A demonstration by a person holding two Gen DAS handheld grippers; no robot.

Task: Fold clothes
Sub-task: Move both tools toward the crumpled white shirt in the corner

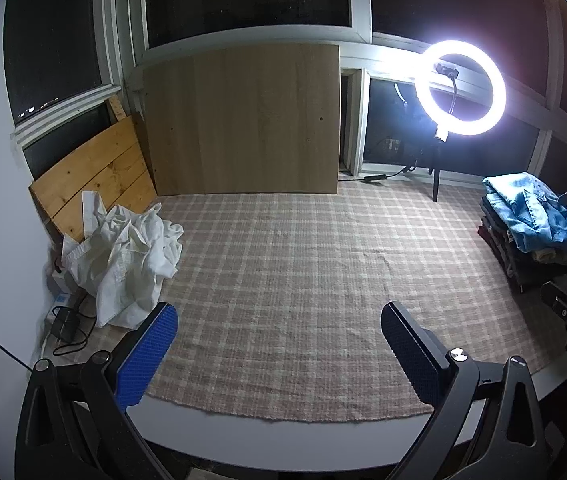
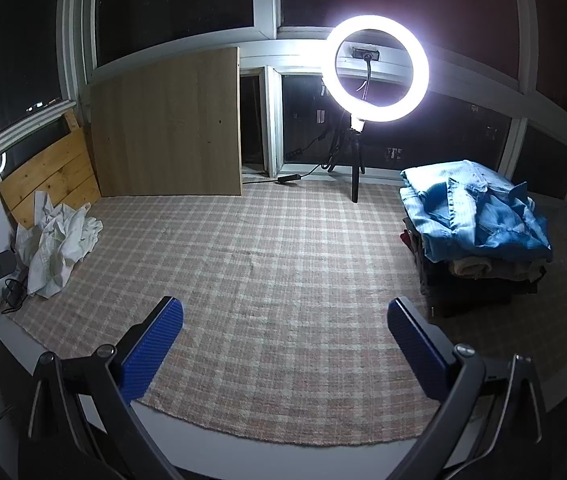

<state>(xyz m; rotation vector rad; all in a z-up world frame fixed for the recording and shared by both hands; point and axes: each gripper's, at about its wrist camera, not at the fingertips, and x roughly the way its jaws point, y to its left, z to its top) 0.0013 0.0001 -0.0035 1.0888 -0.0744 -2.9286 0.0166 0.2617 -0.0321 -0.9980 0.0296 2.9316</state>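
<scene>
A crumpled white garment (image 1: 123,256) lies heaped at the left edge of the plaid cloth (image 1: 283,280), also visible as the white garment (image 2: 57,248) in the right wrist view. A stack of folded clothes topped by a blue denim piece (image 2: 479,216) stands at the right; the same stack (image 1: 531,224) shows in the left wrist view. My left gripper (image 1: 279,320) is open above the cloth's near edge, holding nothing. My right gripper (image 2: 285,316) is open too, with only plaid cloth (image 2: 283,264) between its blue pads.
A lit ring light (image 2: 377,68) on a black stand rises at the back. Wooden boards (image 1: 243,120) lean against the dark windows. Cables and a charger (image 1: 65,324) lie by the white garment. The table's white front edge (image 1: 283,436) runs below the cloth.
</scene>
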